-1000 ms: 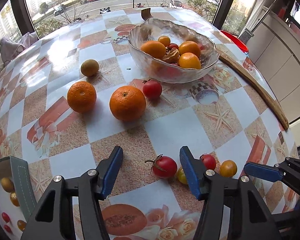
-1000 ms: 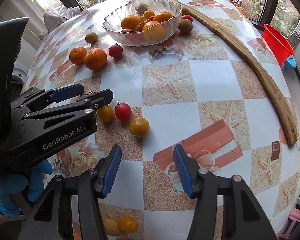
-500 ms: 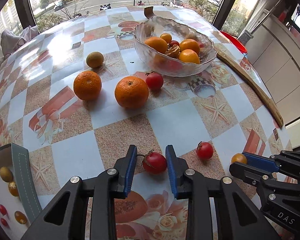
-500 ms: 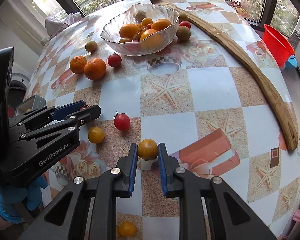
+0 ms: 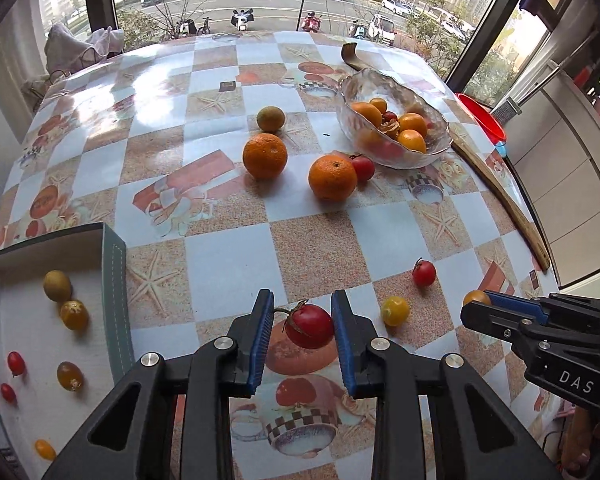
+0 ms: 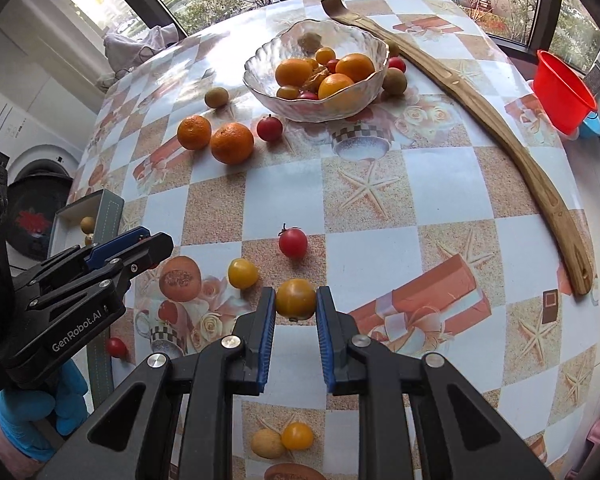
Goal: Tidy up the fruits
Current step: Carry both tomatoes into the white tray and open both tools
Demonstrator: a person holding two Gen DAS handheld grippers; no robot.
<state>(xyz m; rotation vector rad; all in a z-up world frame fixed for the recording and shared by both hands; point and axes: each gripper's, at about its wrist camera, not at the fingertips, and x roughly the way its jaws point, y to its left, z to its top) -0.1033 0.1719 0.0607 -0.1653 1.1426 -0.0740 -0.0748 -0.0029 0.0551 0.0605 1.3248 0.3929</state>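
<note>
Two oranges [image 5: 265, 155], one glass bowl [image 5: 392, 120], one tray [image 5: 114, 280]

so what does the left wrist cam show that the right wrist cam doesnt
Only the left wrist view: the red tomato clamped between the left gripper fingers, and the tray's inside with its small tomatoes.

Only the right wrist view: a brown fruit and red tomato behind the glass bowl, and two small fruits near the bottom edge.

Both: the bowl, two oranges, the wooden stick, and the yellow tomato in the right gripper.

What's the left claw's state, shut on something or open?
Shut on the red cherry tomato. The left claw has both blue pads pressed against the tomato's sides, and the fruit appears clear of the tablecloth.
</note>
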